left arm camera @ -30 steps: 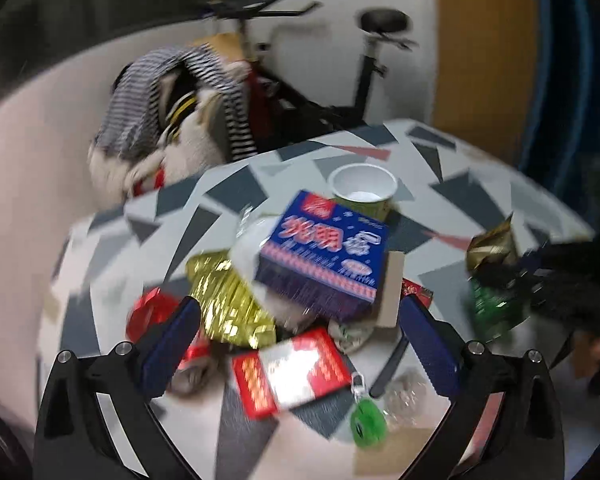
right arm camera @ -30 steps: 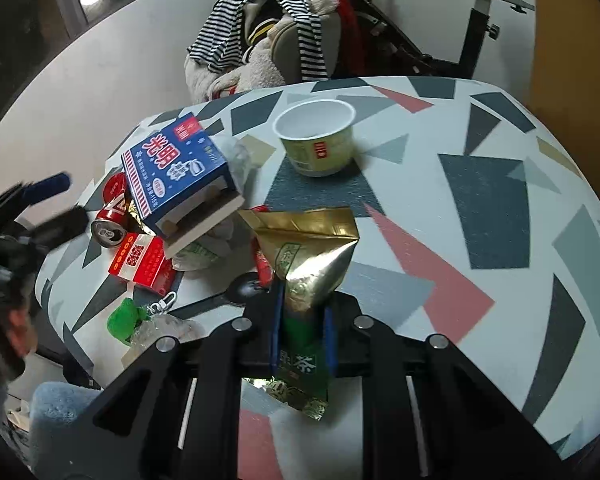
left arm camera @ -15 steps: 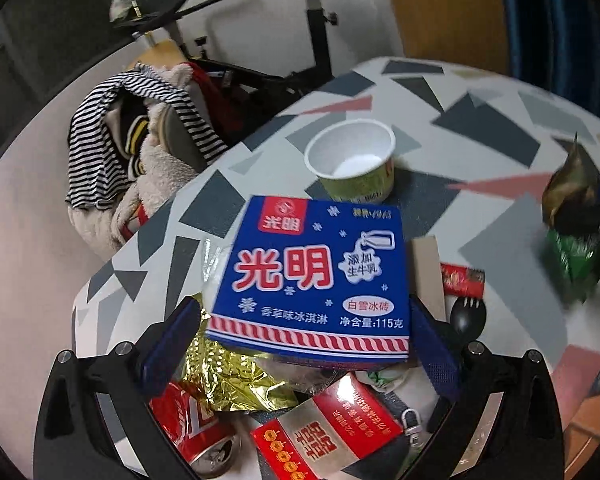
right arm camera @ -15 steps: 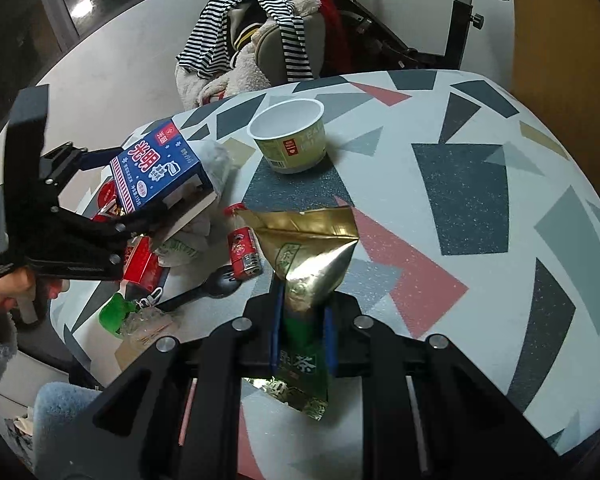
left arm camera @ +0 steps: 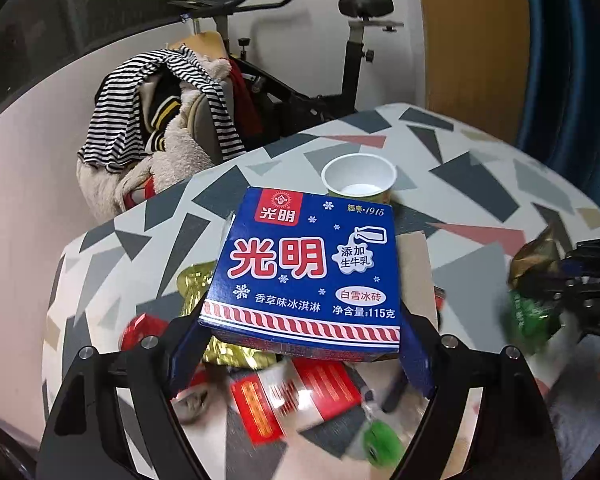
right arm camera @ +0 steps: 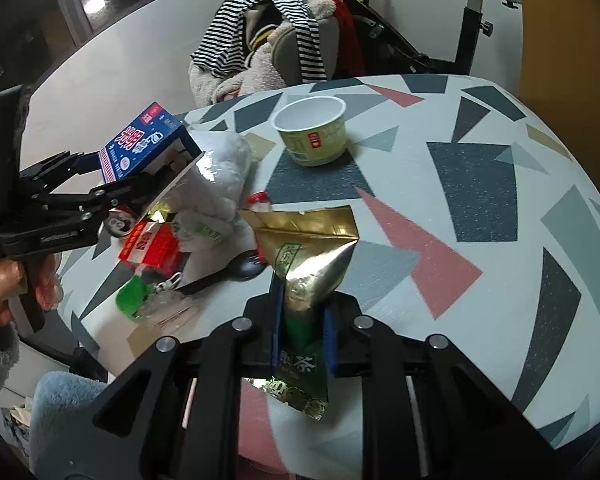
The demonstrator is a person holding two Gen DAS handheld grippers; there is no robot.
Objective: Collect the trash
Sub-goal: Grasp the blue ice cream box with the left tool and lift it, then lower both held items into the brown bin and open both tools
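The right gripper (right arm camera: 303, 320) was clamped on a green-and-gold tea pouch (right arm camera: 306, 264), its lower end cut off behind the fingers. The left gripper (left arm camera: 300, 344) gripped a blue ice cream carton (left arm camera: 308, 272) held above the surface (right arm camera: 480, 208), hiding the litter beneath; a red packet (left arm camera: 296, 396) there was blurred. Farther back stood an empty paper cup (right arm camera: 312, 136)

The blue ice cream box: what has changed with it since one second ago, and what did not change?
The left gripper closed on the blue ice cream box and raised it off the trash pile; earlier its fingers were open around the box, which lay on the pile. The right gripper stays shut on the gold-green tea bag. The paper cup and red packet stayed on the table.
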